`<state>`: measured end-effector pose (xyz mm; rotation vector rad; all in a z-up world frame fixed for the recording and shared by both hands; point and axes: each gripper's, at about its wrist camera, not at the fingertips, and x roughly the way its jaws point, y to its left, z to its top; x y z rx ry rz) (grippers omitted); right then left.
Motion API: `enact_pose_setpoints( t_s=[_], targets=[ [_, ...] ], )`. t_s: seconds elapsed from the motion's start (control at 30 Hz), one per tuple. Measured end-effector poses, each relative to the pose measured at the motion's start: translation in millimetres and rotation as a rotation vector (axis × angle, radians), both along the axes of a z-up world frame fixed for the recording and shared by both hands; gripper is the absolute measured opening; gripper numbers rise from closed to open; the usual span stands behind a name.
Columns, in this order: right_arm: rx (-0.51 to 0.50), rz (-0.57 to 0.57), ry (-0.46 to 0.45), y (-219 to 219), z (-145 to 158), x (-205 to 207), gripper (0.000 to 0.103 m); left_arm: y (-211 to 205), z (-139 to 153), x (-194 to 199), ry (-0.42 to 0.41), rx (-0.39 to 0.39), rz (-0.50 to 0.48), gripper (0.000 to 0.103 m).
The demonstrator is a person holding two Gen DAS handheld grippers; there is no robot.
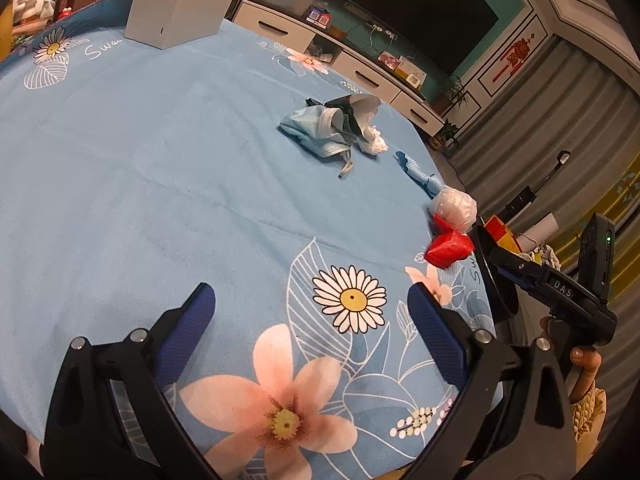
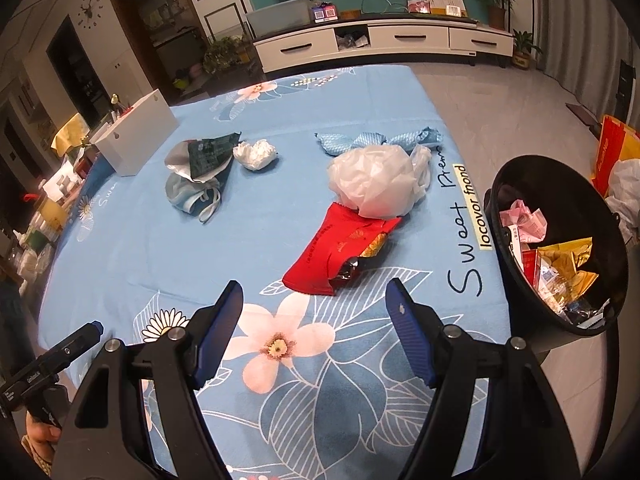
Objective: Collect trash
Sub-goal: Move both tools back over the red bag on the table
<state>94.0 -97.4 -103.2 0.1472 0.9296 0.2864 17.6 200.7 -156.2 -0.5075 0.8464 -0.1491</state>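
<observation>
step: my right tongs wide, empty | target: red wrapper just ahead | tip: straddle its near edge, pinch low | left tongs wide, idle | bin right

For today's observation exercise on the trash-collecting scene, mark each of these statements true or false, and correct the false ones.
1. The right gripper is open and holds nothing. True.
2. The red wrapper is already in the black bin. False: it lies on the blue floral tablecloth, just ahead of the right gripper's fingers.
3. A crumpled white plastic bag rests against the red wrapper's far end. True.
4. The bin is empty. False: it holds pink, gold and other wrappers.
5. The left gripper grips the face mask. False: it is open, and the mask lies far ahead of it.
</observation>
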Motion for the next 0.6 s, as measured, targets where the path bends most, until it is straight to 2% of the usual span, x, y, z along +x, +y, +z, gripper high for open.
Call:
enact_pose_setpoints(
  t_s=[0.2,0.27,0.6],
  targets=[
    [0.003,-0.011,0.012,-2,-4,3,0.080,-2,-2,4,0.007,0.003,-0.008,0.098],
    [0.005,-0.019,0.016,-3,-6,4,0.085,-3,-2,4,0.007,0.003,-0.011,0.099],
    [0.038,-0.044,0.045,-8,-14,9,0.085,-3,-2,7,0.007,0.005,0.001,0.100]
  ],
)
